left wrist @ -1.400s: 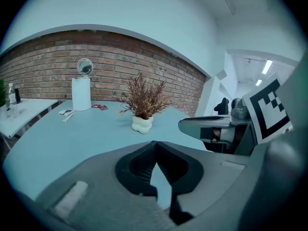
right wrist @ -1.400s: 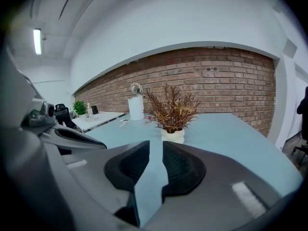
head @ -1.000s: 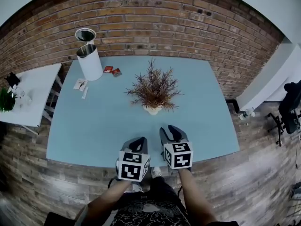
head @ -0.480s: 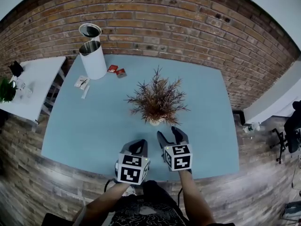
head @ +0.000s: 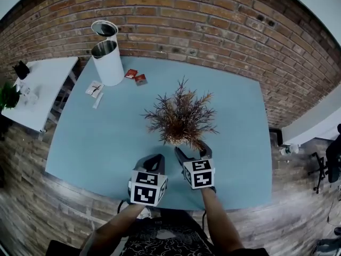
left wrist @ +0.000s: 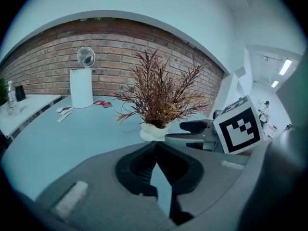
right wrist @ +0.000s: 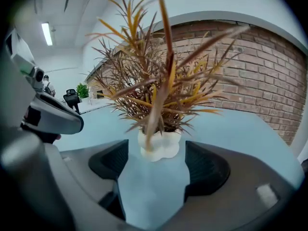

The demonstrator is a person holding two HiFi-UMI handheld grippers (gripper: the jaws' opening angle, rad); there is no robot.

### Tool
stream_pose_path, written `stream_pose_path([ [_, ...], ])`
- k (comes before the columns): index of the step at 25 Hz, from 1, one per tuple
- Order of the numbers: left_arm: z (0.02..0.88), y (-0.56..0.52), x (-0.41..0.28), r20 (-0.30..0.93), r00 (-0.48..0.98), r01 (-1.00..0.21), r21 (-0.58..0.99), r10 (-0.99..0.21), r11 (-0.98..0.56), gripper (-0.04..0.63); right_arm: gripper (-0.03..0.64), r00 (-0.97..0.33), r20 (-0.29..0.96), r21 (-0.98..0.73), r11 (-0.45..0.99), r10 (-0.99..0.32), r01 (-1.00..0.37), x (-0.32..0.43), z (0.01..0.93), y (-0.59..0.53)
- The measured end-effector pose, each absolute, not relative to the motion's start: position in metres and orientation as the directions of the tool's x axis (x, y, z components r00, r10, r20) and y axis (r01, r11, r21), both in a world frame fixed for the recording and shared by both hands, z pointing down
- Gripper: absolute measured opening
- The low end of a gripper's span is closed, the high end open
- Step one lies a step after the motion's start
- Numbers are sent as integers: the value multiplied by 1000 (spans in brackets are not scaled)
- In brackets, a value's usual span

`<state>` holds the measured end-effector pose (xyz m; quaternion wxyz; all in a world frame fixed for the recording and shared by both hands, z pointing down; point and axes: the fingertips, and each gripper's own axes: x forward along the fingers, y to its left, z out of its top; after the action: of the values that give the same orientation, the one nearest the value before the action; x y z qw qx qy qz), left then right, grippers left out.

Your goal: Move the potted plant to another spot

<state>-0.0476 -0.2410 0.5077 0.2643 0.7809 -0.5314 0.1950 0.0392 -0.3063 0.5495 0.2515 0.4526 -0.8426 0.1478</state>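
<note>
The potted plant (head: 181, 119), reddish-brown spiky leaves in a small white pot (right wrist: 162, 146), stands upright approx. in the middle of the light-blue table (head: 96, 143), a bit toward the person's side. Directly on its near side is the right gripper (head: 192, 151). Its jaws are wide apart and have just been opening, w/ the pot at their mouth, centred btw. the two pads (right wrist: 207, 163). No pad touches it; bare table shows inside the jaws. Some leaves hang over this gripper. The left gripper (head: 155, 161) is just beside the right one and a little further back from the plant. Its jaws are together, nothing btw. them, and the pot is ahead of them, slightly to the right. Further out, at the far left corner of the table: a white bin (head: 108, 63) w/ open lid, two red packets (head: 136, 77), some paper slips (head: 94, 88). Behind the table is a brick wall (head: 186, 20).
</note>
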Motion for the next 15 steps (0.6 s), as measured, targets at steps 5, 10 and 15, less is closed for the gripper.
stream_pose_path([
  [5, 512, -248, -48, 600, 347, -937, 205, -721, -281, 0, 399, -474, 556, -24, 557, -683, -830, 35, 559, -319],
  [10, 514, -254, -53, 611, 331, -943, 193, -719, -270, 0, 431, -483, 547, -33, 559, -684, -829, 29, 565, -333],
  [15, 517, -260, -60, 620, 309, -951, 187, -721, -246, 0, 434, -492, 557, -37, 572, -669, -819, 24, 569, -343],
])
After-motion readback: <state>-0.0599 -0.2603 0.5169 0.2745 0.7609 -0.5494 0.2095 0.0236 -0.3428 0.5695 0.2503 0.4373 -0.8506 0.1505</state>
